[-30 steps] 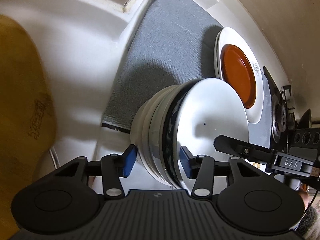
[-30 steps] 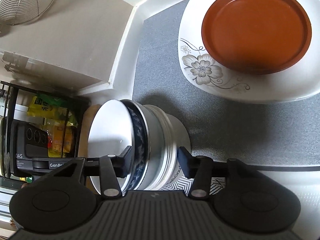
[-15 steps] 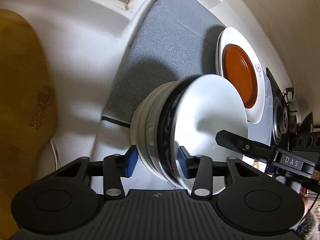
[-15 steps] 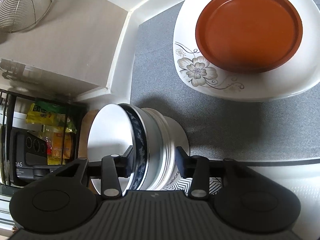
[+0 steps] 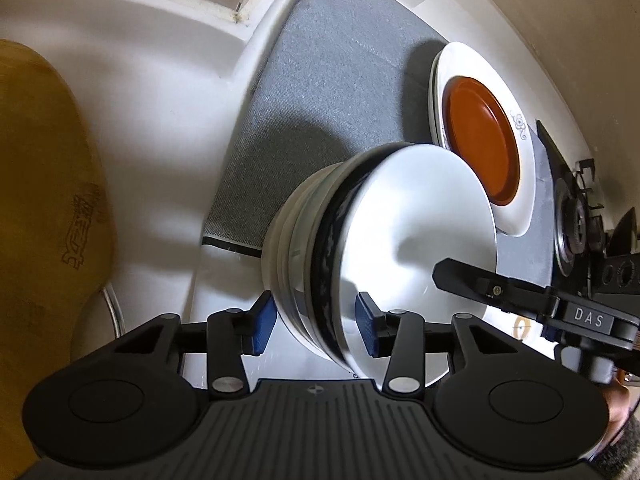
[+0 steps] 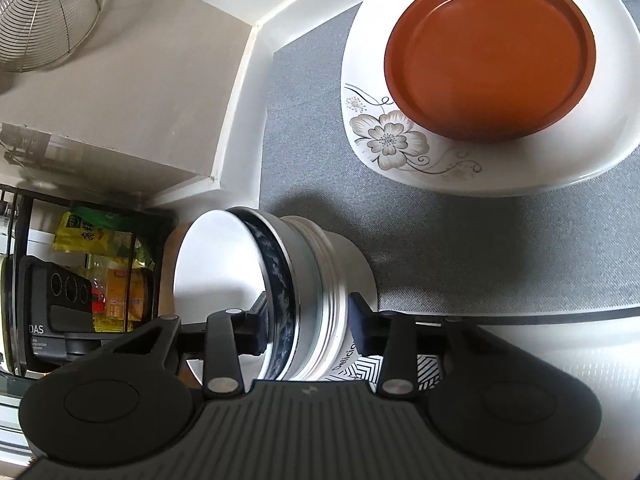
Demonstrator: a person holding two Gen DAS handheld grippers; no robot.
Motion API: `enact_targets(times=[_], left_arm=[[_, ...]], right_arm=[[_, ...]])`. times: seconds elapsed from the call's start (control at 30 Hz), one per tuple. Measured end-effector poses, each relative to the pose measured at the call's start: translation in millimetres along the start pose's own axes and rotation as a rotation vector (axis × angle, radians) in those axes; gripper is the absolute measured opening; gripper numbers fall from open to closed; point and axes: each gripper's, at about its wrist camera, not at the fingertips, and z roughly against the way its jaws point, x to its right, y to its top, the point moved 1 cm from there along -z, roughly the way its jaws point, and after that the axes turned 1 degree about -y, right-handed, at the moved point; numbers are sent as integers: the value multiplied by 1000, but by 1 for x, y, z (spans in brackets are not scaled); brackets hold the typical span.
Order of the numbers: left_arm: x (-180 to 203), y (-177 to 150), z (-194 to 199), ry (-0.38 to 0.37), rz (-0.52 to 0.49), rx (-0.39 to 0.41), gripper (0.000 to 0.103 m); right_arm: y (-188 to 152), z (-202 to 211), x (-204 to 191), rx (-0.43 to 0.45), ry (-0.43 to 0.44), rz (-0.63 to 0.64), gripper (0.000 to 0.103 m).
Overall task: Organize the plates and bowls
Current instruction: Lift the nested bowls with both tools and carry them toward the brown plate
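A stack of nested bowls (image 5: pixel 360 256), white ones with a blue-patterned one on top, is held between both grippers above the counter. My left gripper (image 5: pixel 316 330) is shut on the stack's rim from one side. My right gripper (image 6: pixel 308 330) is shut on the same stack (image 6: pixel 304 280) from the opposite side, and also shows in the left wrist view (image 5: pixel 520 300). A brown plate (image 6: pixel 488 56) lies on a white flowered plate (image 6: pixel 400 148) on the grey mat (image 6: pixel 440 240) beyond the stack; both plates show in the left wrist view (image 5: pixel 480 148).
A wooden cutting board (image 5: pixel 44 216) stands at the left. A gas stove burner (image 5: pixel 576 224) lies beyond the plates. A wire strainer (image 6: pixel 40 12) hangs on the wall. A black rack with food packets (image 6: pixel 100 264) stands at the left. A white wall corner borders the mat.
Both grippers have carried the bowl stack a little further over the grey mat, toward the plates. Their grip on the stack is unchanged.
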Motion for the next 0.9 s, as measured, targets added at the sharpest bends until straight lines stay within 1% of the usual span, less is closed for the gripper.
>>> enact_targets(times=[0.07,0.13,0.23,0.33,0.4,0.67,0.9], left_arm=[[9,-2,3,32,-31,18,47],[15,-3,6,47,-53,32,47],[19,-3,7,49,-59,31,47],[23,-3,4,51,-80,24,47],[24,-4,2,53,-74,19,47],[35,-7,18,65,-87,59,47],[57,2,32,52,-118,87,47]], right_arm=[[-1,1,-3,-2,-13,6,44],[-2,3,-4,2,-17,11,44],[-2,7,-1,11,-3,4,44],[-3,8,1,21,-20,28,43],[-5,9,-1,30,-26,47,43],[-3,25,-8,72,-17,77,43],[8,49,-10,129,-17,84,43]])
